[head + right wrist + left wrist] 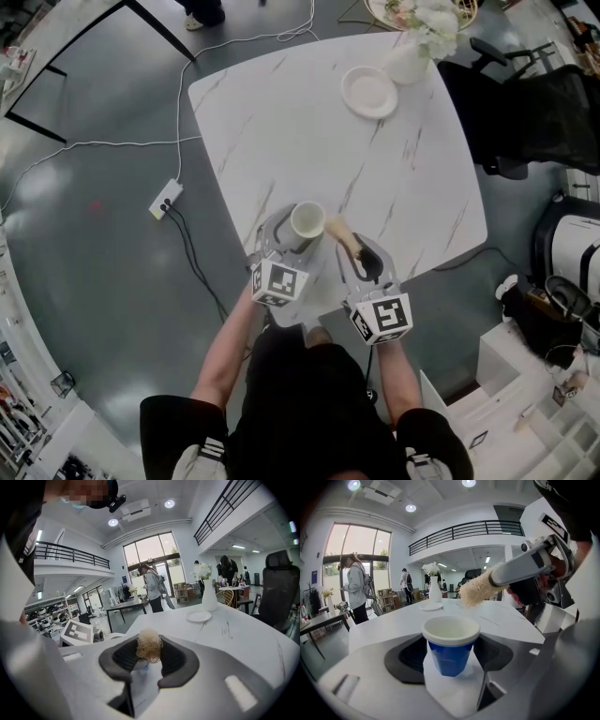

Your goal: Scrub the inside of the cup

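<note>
Left gripper [292, 241] on cup [307, 221], brush [337, 229] beside

Black short-sleeved top [309, 403]. White stripe markings on left sleeve [192, 452] at 7 o'clock and on right sleeve [429, 455] at 5 o'clock of head view. Forearms bare. Left tool [300, 231]: light grey shell, textured black pads [410, 656]. Right tool [362, 256]: same grey shell, black pads. Each carries white cube with black square markers: left cube [278, 282], right cube [382, 318].
</note>
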